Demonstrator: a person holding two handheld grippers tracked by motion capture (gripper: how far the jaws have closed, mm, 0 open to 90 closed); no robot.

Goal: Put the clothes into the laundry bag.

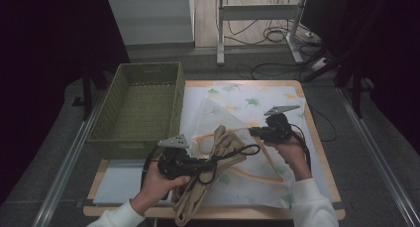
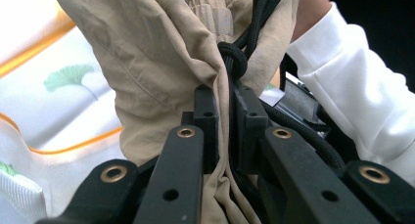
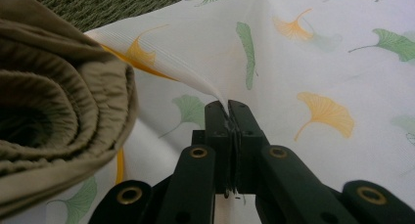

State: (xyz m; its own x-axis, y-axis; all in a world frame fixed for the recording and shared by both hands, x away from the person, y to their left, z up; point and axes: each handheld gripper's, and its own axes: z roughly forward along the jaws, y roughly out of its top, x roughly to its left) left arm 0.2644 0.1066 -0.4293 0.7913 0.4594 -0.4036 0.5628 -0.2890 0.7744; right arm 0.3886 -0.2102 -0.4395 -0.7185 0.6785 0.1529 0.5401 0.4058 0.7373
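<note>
Gripping the beige garment (image 1: 214, 162) in closed left gripper (image 2: 226, 106) jaws while the right gripper (image 3: 228, 117) pinches the leaf-print cloth (image 1: 247, 113), the wrapping step seems underway; next, fold that cloth over.

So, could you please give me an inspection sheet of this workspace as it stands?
Surface: wooden table, mostly covered by a white leaf-print cloth.
Job's things: rolled beige garment with a black drawstring; the cloth.
Clutter: green woven basket at the table's left, nothing seen inside.
Grippers: left hand-held gripper shut on the garment and its drawstring; right hand-held gripper shut on a pinched fold of the cloth.
Cables: gripper cables loop over the garment; loose cables on the floor beyond the table.
Surroundings: metal frame legs behind the table; dark at both sides.
</note>
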